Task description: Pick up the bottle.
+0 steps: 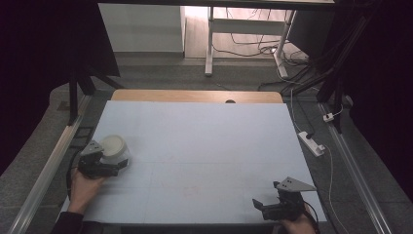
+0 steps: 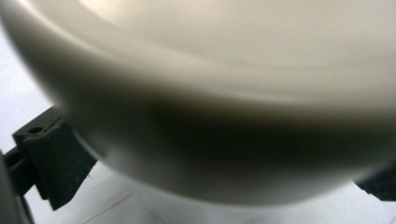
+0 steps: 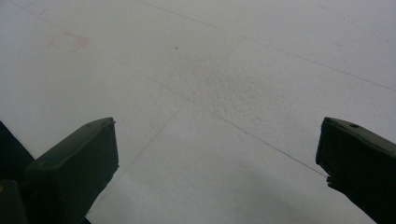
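Observation:
A white round cup (image 1: 115,145) stands on the pale blue table top (image 1: 204,141) near its left edge. My left gripper (image 1: 120,162) reaches at it from the near side, jaws spread wide with the cup's lower body between them. In the left gripper view the cup (image 2: 219,93) looms very close and blurred, with one black finger (image 2: 51,163) at its left flank and the other finger (image 2: 380,184) just at the right edge. My right gripper (image 1: 262,205) rests at the near right corner, open; its view has the gripper (image 3: 217,126) over bare table surface.
A wooden strip (image 1: 195,95) edges the far side of the table. Metal rails run along both sides, and a white power strip (image 1: 311,143) lies on the floor to the right. A desk frame and cables stand beyond.

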